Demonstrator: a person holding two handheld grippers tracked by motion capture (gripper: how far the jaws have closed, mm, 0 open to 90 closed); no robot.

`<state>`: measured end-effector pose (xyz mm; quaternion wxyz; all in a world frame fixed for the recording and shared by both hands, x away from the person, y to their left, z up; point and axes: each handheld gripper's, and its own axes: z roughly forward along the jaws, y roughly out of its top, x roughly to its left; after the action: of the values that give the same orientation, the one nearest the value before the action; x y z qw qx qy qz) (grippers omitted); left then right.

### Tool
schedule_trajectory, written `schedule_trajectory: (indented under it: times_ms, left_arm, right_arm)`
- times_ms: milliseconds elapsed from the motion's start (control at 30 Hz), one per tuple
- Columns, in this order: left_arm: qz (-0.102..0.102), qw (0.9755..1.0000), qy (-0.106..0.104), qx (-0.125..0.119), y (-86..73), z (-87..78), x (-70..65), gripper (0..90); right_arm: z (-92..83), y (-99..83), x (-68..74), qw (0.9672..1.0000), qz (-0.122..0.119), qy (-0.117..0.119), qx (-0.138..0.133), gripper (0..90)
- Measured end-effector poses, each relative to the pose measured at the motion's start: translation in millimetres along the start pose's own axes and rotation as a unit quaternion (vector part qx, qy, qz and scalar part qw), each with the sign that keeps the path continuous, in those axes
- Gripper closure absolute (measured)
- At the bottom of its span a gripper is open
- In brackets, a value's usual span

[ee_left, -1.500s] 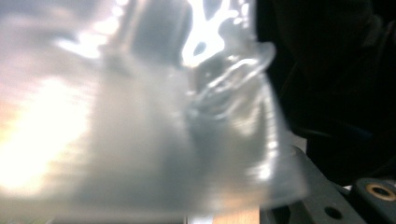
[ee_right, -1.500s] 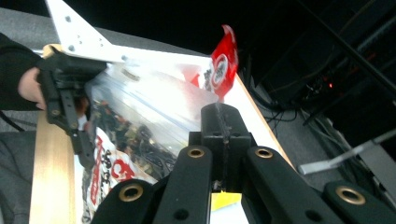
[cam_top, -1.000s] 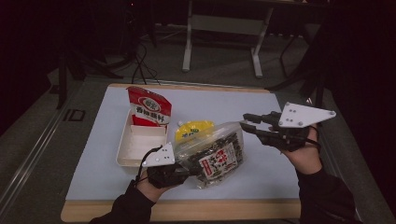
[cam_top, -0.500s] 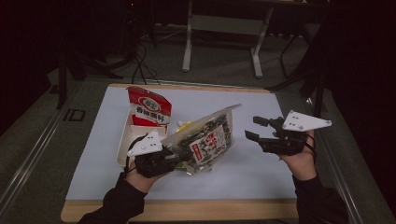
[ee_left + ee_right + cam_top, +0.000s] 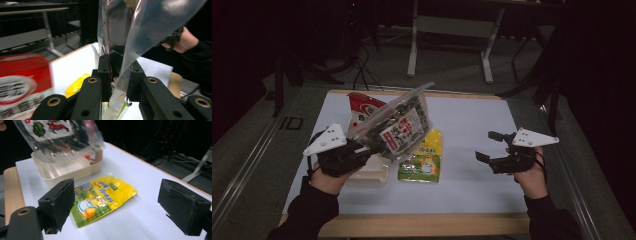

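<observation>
My left gripper (image 5: 361,148) is shut on the edge of a clear bag (image 5: 397,125) of dark snack with a white and red label. It holds the bag tilted in the air above a white tray (image 5: 373,176). In the left gripper view the jaws (image 5: 117,73) pinch the bag's film (image 5: 140,32). A yellow packet (image 5: 422,157) lies flat on the table right of the tray. My right gripper (image 5: 486,145) hovers low to the packet's right. Its jaws have just been opening and stand wide, nothing between them; the right gripper view (image 5: 120,203) looks past them at the yellow packet (image 5: 100,198).
A red and white packet (image 5: 361,107) stands at the tray's far end, also close on the left in the left gripper view (image 5: 20,82). The pale mat (image 5: 472,185) covers a wooden table. Metal stand legs and cables lie on the dark floor beyond.
The left gripper has raised the clear bag and swung it left over the tray, uncovering the yellow packet. The right gripper has dropped lower and moved away from the bag, its jaws spreading.
</observation>
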<state>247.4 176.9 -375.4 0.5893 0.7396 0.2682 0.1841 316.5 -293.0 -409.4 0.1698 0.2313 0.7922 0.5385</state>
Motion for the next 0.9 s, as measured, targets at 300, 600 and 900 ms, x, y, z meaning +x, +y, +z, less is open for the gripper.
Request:
schedule_trajectory:
  times_ms: [300, 600, 900]
  left_arm:
    - [0.009, 0.9990, 0.026, 0.034, -9.7, -28.8, 25.2, 79.3]
    - [0.013, 0.9957, 0.050, 0.077, -18.9, -46.7, 51.5, 79.2]
    - [0.008, 0.9922, 0.039, 0.118, -24.3, -44.6, 69.8, 79.2]
  right_arm:
    - [-1.1, -9.3, -8.2, 0.9997, 0.017, 0.003, -0.019, 14.0]
    - [-2.1, -10.1, -9.6, 0.9998, 0.016, -0.005, -0.013, 14.4]
    - [-1.0, -12.0, -11.0, 0.9996, 0.025, 0.000, -0.015, 14.5]
